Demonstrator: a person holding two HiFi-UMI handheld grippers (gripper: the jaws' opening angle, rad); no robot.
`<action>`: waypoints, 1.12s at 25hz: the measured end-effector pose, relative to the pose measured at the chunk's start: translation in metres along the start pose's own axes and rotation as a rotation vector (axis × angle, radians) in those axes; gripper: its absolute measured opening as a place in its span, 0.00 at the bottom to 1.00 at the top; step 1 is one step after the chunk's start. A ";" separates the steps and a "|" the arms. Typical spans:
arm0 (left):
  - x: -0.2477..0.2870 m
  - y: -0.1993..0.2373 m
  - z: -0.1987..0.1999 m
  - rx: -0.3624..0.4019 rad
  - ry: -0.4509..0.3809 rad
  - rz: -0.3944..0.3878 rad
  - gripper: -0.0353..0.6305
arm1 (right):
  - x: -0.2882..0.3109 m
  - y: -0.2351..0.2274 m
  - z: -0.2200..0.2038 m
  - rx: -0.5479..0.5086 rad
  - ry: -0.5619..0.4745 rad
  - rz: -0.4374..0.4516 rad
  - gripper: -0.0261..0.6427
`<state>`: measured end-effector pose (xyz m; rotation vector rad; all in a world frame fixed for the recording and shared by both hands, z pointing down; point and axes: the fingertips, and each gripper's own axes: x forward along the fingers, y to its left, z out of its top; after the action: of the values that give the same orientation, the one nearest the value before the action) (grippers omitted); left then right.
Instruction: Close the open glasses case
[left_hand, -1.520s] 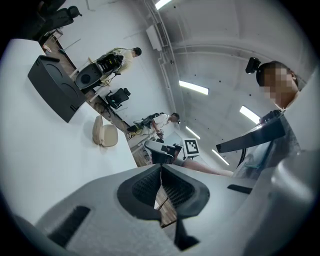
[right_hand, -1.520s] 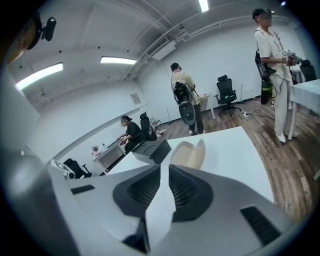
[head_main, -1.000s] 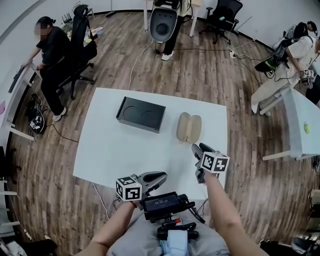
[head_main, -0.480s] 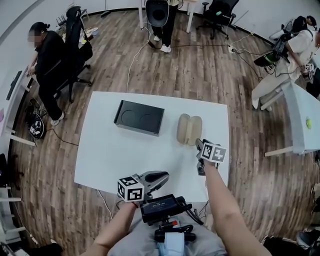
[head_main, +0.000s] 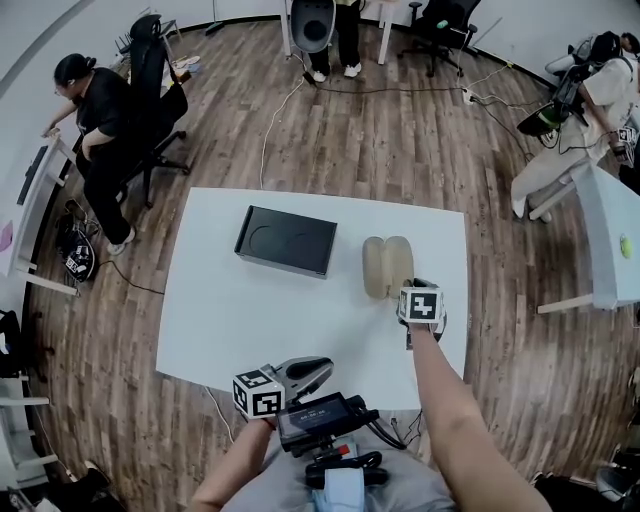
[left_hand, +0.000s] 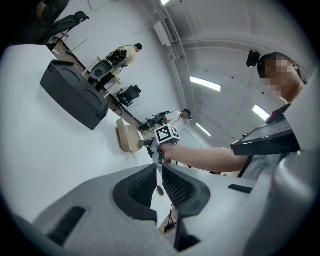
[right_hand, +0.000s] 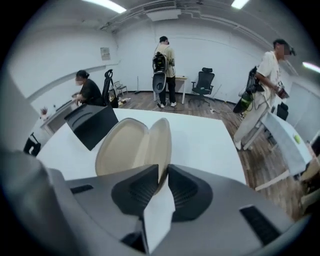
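Now, our right gripper (right_hand: 164, 172) having just closed its jaws on the glasses case (right_hand: 125, 150) at its raised half, we fold it over gently; left gripper (left_hand: 159, 175) jaws together, empty.

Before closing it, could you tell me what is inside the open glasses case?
Only beige lining shows inside the glasses case, no glasses; its near end is covered from view.

There is one table (head_main: 250, 320), one black box (head_main: 286, 240), one glasses case (head_main: 387, 266), and two grippers: a left gripper (left_hand: 160, 170) and a right gripper (right_hand: 163, 172).
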<state>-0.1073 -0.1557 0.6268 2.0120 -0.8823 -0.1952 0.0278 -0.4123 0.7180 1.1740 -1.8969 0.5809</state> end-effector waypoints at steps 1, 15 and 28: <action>0.001 0.000 0.000 0.001 -0.001 -0.001 0.08 | 0.000 -0.001 0.005 -0.057 -0.006 -0.011 0.15; 0.014 -0.013 -0.005 0.011 0.034 -0.038 0.08 | -0.050 0.016 0.019 -0.729 -0.260 0.061 0.12; 0.012 -0.004 -0.011 -0.028 0.053 -0.004 0.08 | -0.091 0.054 -0.021 -1.172 -0.432 -0.081 0.12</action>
<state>-0.0916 -0.1542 0.6323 1.9839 -0.8383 -0.1549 0.0095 -0.3258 0.6565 0.5701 -1.9863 -0.8322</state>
